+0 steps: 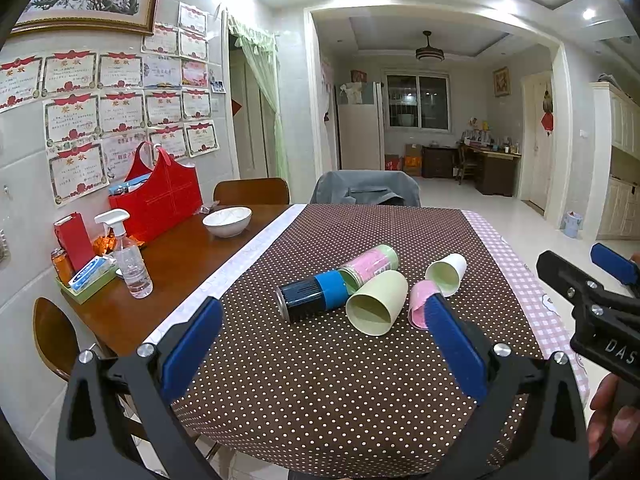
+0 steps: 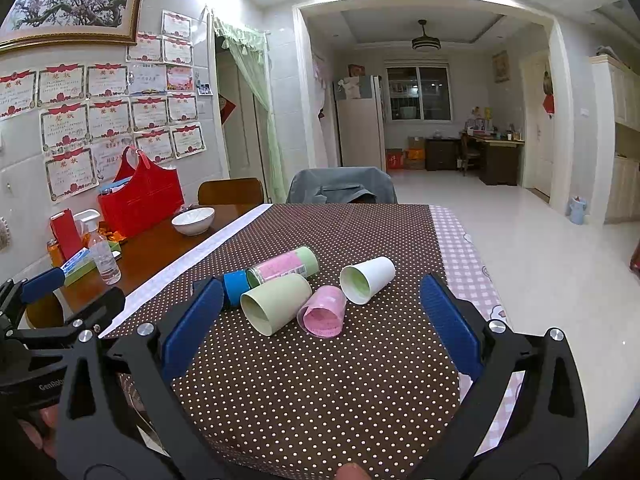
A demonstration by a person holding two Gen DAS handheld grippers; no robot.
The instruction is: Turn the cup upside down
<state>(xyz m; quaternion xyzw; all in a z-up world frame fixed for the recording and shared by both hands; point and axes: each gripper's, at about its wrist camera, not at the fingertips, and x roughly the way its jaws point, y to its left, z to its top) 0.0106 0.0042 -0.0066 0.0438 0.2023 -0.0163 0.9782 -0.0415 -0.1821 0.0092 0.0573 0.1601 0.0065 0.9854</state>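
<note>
Several cups lie on their sides on the brown dotted tablecloth (image 1: 320,380). A pale green cup (image 1: 376,304) (image 2: 276,304) has its mouth toward me. A pink cup (image 1: 420,308) (image 2: 324,312) lies right of it, and a white cup (image 1: 447,274) (image 2: 368,279) farther right. A dark cup with a blue band (image 1: 312,294) (image 2: 235,286) and a pink-and-green cup (image 1: 370,266) (image 2: 284,267) lie behind. My left gripper (image 1: 324,344) is open and empty, short of the cups. My right gripper (image 2: 320,328) is open and empty, short of them too.
A white bowl (image 1: 227,221), a spray bottle (image 1: 130,256), a red bag (image 1: 160,204) and boxes stand on the wooden table (image 1: 180,264) at the left. Chairs (image 1: 366,188) stand at the far edge. The table's right edge drops to white floor (image 2: 540,280).
</note>
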